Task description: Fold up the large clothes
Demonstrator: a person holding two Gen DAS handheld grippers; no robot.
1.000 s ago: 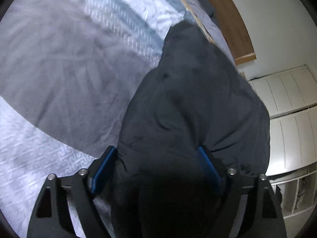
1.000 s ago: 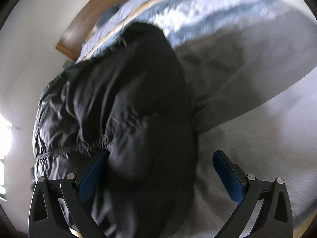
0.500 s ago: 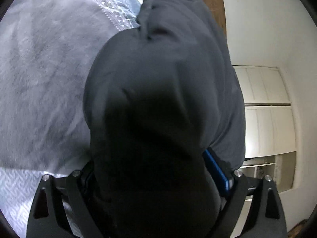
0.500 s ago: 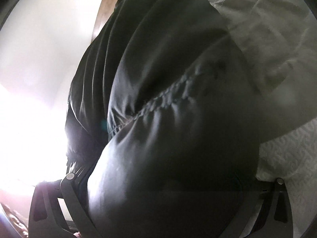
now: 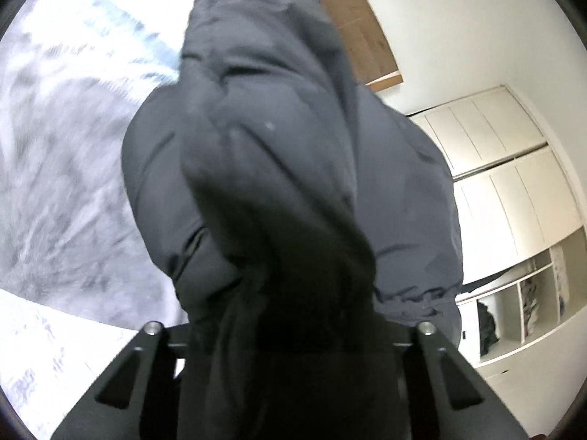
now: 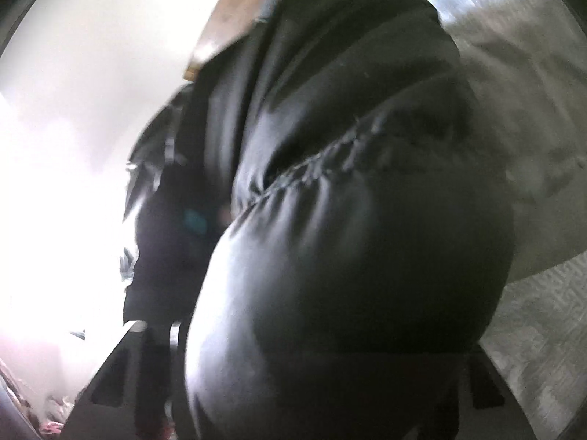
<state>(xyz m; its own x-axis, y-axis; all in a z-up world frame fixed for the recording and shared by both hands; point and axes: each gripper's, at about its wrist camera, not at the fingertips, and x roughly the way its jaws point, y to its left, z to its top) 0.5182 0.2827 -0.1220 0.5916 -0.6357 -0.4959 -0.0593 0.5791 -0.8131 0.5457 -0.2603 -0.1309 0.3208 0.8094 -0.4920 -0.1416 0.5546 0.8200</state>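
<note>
Both grippers bunched into the dark puffy jacket over the bed

Left gripper – its fingers are closing with a thick fold of the jacket between them, the cloth rising ahead of the fingers and hiding the tips. Right gripper is the same – fingers closing, a shiny quilted bulge filling the gap and spilling forward. Grey bedspread lies left of the left fingers, white cupboards to their right.
</note>
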